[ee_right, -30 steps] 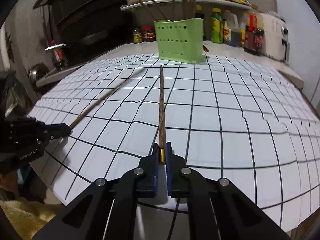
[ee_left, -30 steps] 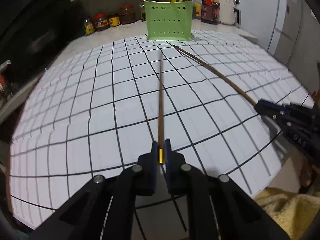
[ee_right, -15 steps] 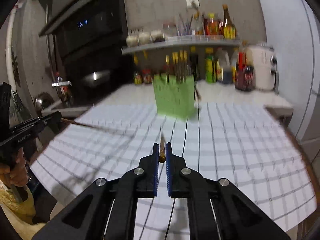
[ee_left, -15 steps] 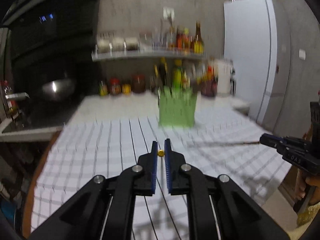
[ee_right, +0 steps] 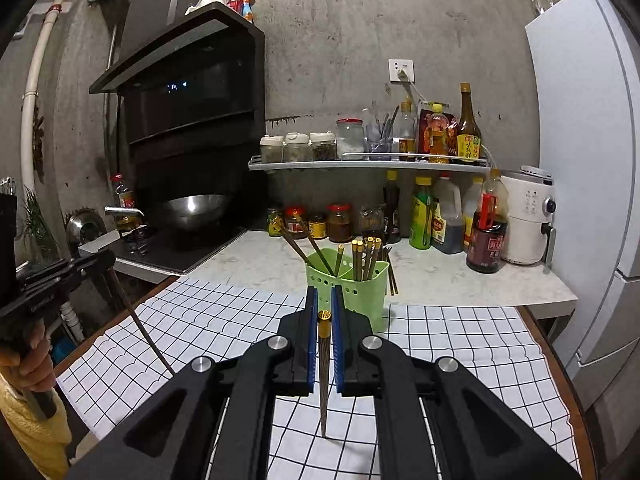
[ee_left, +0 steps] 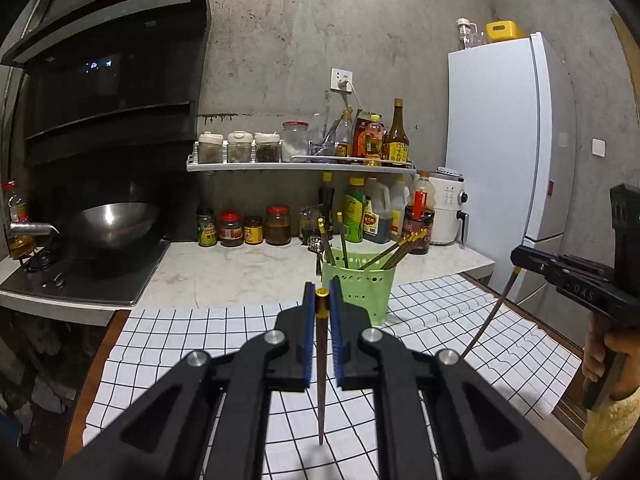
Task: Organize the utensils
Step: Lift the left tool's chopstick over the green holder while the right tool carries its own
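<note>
My left gripper (ee_left: 322, 300) is shut on a dark chopstick (ee_left: 321, 376) by its gold-capped end, the tip hanging down toward the checked mat (ee_left: 168, 344). My right gripper (ee_right: 324, 320) is shut on a second chopstick (ee_right: 324, 384), held the same way. Each gripper shows in the other's view, the right one (ee_left: 520, 258) at the far right and the left one (ee_right: 102, 260) at the far left. A green perforated holder (ee_left: 362, 286) stands behind the mat with several gold-tipped chopsticks in it; it also shows in the right wrist view (ee_right: 360, 284).
Jars and sauce bottles (ee_left: 244, 230) line the back of the white counter, with more on a shelf (ee_left: 300, 166). A wok (ee_left: 114, 226) sits on the stove at left. A white appliance (ee_right: 526, 220) and a fridge (ee_left: 504, 152) stand at right.
Both grippers have lifted their chopsticks off the mat and tipped upward, so the chopsticks now hang tip-down instead of lying flat pointing at the holder.
</note>
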`<action>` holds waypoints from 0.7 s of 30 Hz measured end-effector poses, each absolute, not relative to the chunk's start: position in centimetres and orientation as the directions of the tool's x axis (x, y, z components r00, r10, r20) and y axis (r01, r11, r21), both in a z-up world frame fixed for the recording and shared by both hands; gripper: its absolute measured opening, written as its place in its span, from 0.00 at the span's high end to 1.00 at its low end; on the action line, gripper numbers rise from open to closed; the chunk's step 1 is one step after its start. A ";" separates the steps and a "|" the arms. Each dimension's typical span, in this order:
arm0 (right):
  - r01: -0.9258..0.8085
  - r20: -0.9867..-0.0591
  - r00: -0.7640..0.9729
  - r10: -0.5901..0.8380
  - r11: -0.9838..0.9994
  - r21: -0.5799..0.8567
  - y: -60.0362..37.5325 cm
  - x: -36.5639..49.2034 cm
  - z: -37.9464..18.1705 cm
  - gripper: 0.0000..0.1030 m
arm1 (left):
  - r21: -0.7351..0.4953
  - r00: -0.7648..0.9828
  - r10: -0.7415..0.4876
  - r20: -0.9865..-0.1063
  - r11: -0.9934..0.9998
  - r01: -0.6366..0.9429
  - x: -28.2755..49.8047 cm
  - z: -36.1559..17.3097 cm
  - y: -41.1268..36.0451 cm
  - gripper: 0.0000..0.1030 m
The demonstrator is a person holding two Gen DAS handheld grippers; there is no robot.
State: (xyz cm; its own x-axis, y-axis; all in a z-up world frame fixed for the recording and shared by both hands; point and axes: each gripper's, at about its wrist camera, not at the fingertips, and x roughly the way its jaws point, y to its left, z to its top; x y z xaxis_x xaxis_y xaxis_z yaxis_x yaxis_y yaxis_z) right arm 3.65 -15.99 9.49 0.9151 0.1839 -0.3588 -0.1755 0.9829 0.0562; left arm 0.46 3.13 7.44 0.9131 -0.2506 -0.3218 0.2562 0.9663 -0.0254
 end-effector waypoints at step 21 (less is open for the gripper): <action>-0.172 -0.536 0.823 0.187 0.982 0.080 -15.6 5.6 4.0 0.93 | 0.007 0.811 -0.212 -0.545 0.966 0.257 3.1 1.1 1.9 0.94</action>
